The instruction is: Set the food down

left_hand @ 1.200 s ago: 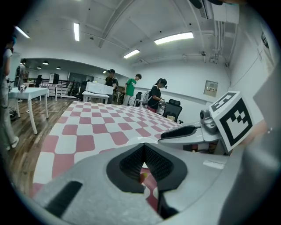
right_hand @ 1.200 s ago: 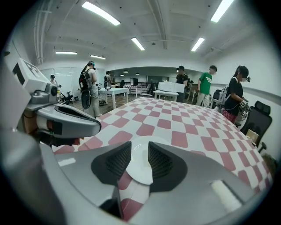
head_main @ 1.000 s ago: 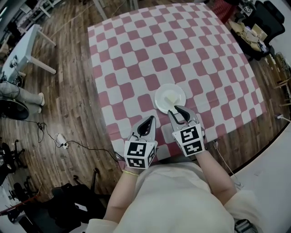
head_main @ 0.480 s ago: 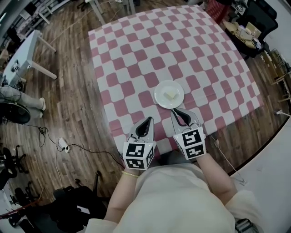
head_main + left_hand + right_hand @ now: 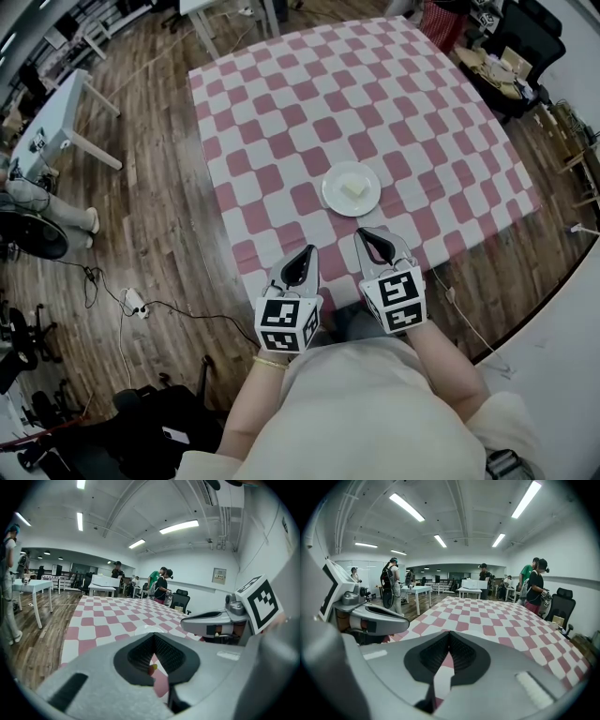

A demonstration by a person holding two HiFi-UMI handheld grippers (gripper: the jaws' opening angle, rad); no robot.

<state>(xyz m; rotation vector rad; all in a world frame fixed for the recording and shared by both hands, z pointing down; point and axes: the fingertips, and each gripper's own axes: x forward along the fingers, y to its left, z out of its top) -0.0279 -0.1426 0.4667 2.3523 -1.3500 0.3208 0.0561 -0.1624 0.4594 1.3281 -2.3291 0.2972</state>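
You hold your left gripper [image 5: 308, 251] and your right gripper [image 5: 362, 234] side by side over the near edge of the table [image 5: 281, 112], which is covered by a red-and-white checked cloth [image 5: 412, 103]. The jaws of each gripper are pressed together at the tips, and both gripper views show nothing between them. The food [image 5: 353, 188], a small pale yellow piece, lies on the white plate [image 5: 331, 195], just ahead of your right gripper and clear of its tips. The plate sits flat on the cloth towards the near side of the table. People [image 5: 391, 583] stand among other white tables [image 5: 473, 587] farther back in the room.
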